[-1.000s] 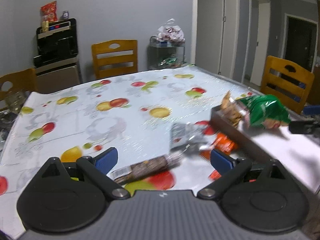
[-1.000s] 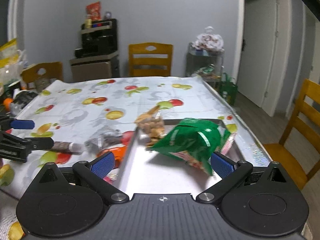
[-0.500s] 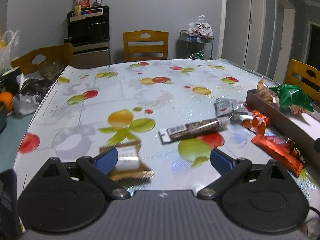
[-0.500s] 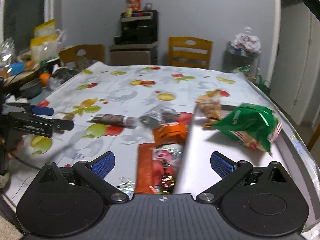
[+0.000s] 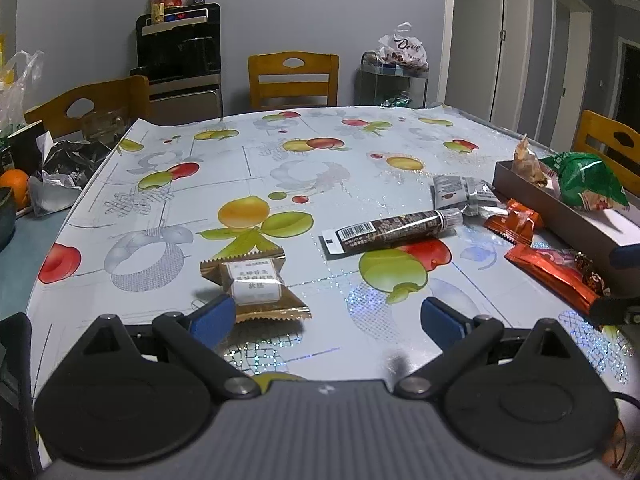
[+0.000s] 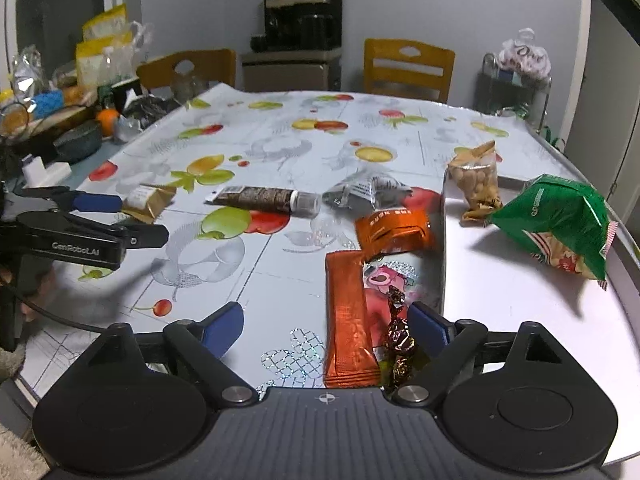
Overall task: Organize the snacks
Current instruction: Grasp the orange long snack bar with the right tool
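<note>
My left gripper (image 5: 326,318) is open and empty, low over the table's near edge. A gold-brown snack packet (image 5: 254,280) lies just ahead of its left finger. A dark brown tube (image 5: 390,230), a silver pouch (image 5: 460,192) and orange packets (image 5: 516,222) lie further right. My right gripper (image 6: 324,324) is open, over a long orange packet (image 6: 348,312) and a brown wrapped candy (image 6: 398,344). The tray (image 6: 520,300) holds a green bag (image 6: 560,220) and a bag of nuts (image 6: 476,180). The left gripper shows at the left of the right wrist view (image 6: 100,220).
The table wears a fruit-print cloth (image 5: 300,168). Wooden chairs (image 5: 294,80) stand at the far side and right. An orange (image 5: 16,184), bags and bowls crowd the left counter (image 6: 60,120). A dark appliance (image 5: 178,44) stands against the wall.
Both grippers have drawn back toward the table's near edge and swung left. The gold-brown packet has come into the left view; the long orange packet now lies between the right fingers.
</note>
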Demonstrator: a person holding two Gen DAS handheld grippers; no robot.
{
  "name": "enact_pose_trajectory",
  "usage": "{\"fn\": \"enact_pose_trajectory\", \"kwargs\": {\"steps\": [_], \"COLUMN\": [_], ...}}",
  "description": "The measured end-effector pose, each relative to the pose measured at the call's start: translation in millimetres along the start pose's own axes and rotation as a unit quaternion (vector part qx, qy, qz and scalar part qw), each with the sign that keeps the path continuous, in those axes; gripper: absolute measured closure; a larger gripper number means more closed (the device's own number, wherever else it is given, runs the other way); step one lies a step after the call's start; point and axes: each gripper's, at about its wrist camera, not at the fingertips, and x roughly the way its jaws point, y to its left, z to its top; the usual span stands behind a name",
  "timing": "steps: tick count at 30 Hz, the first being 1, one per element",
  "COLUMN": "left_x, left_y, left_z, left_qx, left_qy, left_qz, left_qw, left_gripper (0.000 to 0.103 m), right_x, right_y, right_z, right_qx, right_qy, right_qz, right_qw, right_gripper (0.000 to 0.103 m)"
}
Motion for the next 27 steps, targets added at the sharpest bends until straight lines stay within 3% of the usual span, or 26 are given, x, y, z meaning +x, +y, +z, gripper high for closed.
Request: {"fn": "enact_pose_trajectory", "kwargs": {"steps": [4, 8, 12, 20, 27], "left_x": [1, 4, 5, 1, -3], "left_y": [0, -1, -1, -1, -8], "left_z": [-1, -1, -1, -2, -1], "left_qx": [0.000, 0.002, 0.003, 0.005, 0.021], "left_qy": [0.003, 0.011, 0.008, -0.004, -0.014], "left_qz": [-0.001, 0.000, -0.003, -0.003, -0.006], "left_qw": [1.0000, 0.9999, 1.0000, 1.0000, 0.9996], "left_gripper": [0.003, 0.003, 0.003, 0.003, 0.003], "right_x": [6, 16, 28, 47, 54], "right_y": [4, 10, 15, 15, 12], "right_z": [3, 10, 15, 19, 20], "right_qx": [-0.008, -0.024, -0.032, -0.022, -0.015], "right_qy": [0.000, -0.001, 0.015, 0.037, 0.045], "right_qz": [-0.002, -0.006, -0.011, -0.030, -0.014], "right_qw": [1.000, 1.000, 0.999, 0.999, 0.999], "right_gripper": [0.018, 0.032, 0.039, 0.041, 0.052]}}
